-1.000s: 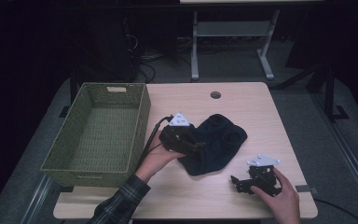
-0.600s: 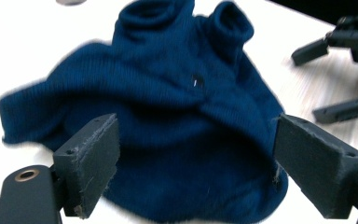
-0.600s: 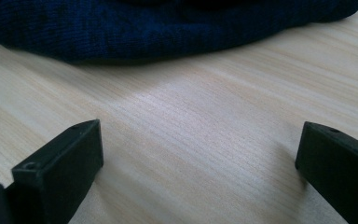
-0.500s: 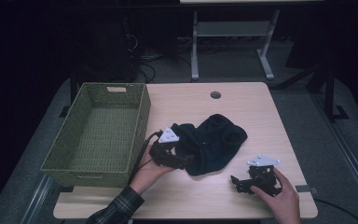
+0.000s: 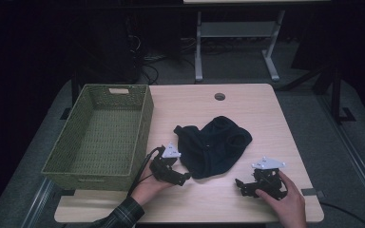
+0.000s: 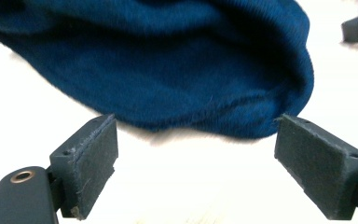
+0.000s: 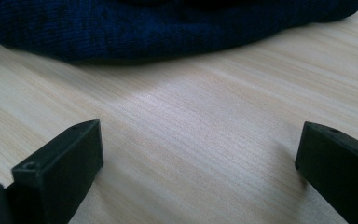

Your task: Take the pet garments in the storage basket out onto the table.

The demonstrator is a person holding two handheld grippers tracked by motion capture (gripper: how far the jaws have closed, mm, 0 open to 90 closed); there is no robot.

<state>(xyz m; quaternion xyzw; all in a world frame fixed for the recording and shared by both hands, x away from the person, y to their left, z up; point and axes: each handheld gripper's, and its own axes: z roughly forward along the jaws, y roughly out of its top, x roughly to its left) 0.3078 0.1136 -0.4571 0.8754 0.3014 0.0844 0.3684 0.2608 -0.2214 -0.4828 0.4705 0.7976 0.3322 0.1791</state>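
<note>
A dark blue knitted garment (image 5: 214,145) lies crumpled on the wooden table (image 5: 247,209), right of a green woven basket (image 5: 102,135). My left gripper (image 5: 184,178) sits at the garment's near-left edge, low on the table. Its jaws stand wide open, and the garment's hem (image 6: 205,123) lies just beyond the pads (image 6: 91,154). My right gripper (image 5: 240,186) rests on the table near the front right, open, pointing toward the garment (image 7: 168,28) with bare wood between its jaws.
The basket (image 5: 57,166) is empty and fills the table's left side. A round cable hole (image 5: 219,96) is at the table's back. A metal stand (image 5: 233,33) and cables lie on the floor behind.
My left gripper has drawn back toward the front edge, from on top of the garment's left side to just off its near-left hem. The right gripper has stayed put.
</note>
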